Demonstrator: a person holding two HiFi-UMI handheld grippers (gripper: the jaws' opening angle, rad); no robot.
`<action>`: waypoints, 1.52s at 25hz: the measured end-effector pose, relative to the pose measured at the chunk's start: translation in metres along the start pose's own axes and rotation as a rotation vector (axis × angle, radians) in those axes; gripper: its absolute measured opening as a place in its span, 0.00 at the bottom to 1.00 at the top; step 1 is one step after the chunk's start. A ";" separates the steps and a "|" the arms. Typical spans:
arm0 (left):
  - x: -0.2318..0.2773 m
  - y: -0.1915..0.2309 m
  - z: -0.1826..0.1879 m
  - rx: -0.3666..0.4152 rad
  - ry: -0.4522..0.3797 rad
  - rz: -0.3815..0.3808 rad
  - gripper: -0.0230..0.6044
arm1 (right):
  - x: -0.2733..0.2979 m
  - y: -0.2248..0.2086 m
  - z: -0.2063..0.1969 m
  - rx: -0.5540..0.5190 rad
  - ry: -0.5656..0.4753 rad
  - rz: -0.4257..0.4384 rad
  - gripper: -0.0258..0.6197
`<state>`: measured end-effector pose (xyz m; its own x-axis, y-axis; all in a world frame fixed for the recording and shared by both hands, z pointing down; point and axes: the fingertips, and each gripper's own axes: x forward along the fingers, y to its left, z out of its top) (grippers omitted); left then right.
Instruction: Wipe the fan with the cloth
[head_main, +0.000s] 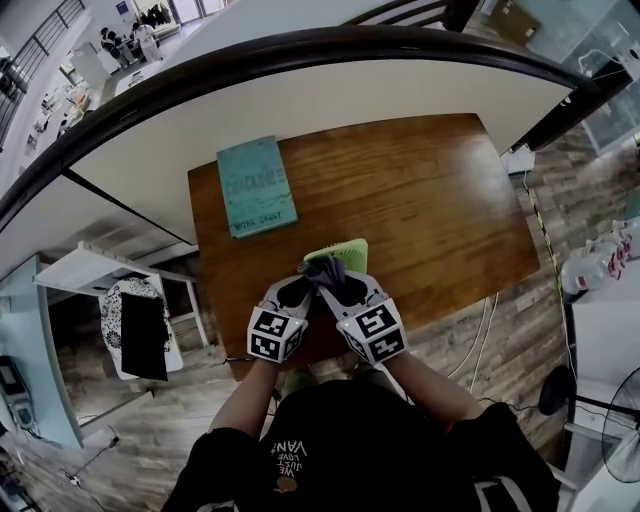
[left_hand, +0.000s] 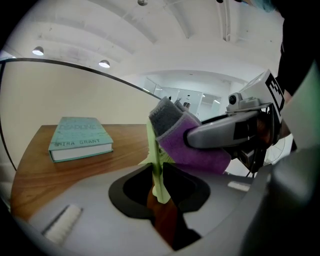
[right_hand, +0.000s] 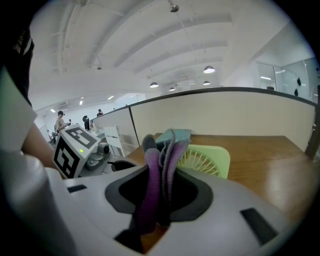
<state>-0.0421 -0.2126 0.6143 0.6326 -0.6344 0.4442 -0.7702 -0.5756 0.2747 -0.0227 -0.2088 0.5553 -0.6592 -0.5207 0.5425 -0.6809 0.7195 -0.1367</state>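
Observation:
A small light-green fan (head_main: 343, 250) is held just above the wooden desk's near edge. My left gripper (head_main: 300, 283) is shut on the fan's thin green edge (left_hand: 156, 165), seen side-on in the left gripper view. My right gripper (head_main: 338, 281) is shut on a purple and grey cloth (right_hand: 157, 175), which is pressed against the fan (right_hand: 205, 159). The cloth (left_hand: 187, 137) shows bunched over the fan's top in the left gripper view. Both grippers sit side by side, almost touching.
A teal book (head_main: 255, 185) lies on the wooden desk (head_main: 430, 210) at the far left. A curved white partition (head_main: 300, 90) rises behind the desk. A standing fan (head_main: 620, 420) and a white shelf (head_main: 600, 270) are at the right. A stool (head_main: 140, 330) stands on the floor at left.

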 end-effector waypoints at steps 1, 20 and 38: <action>0.000 0.000 -0.001 0.001 0.003 0.000 0.16 | 0.000 -0.001 0.000 0.003 0.000 -0.002 0.22; 0.003 -0.001 -0.003 -0.007 0.018 0.000 0.15 | -0.050 -0.101 -0.029 0.132 -0.015 -0.264 0.22; 0.002 -0.001 -0.003 -0.003 -0.002 -0.003 0.15 | -0.012 -0.005 -0.038 0.062 0.019 -0.017 0.22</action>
<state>-0.0400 -0.2121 0.6171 0.6350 -0.6339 0.4415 -0.7686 -0.5759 0.2785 0.0006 -0.1889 0.5807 -0.6411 -0.5235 0.5612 -0.7111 0.6801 -0.1780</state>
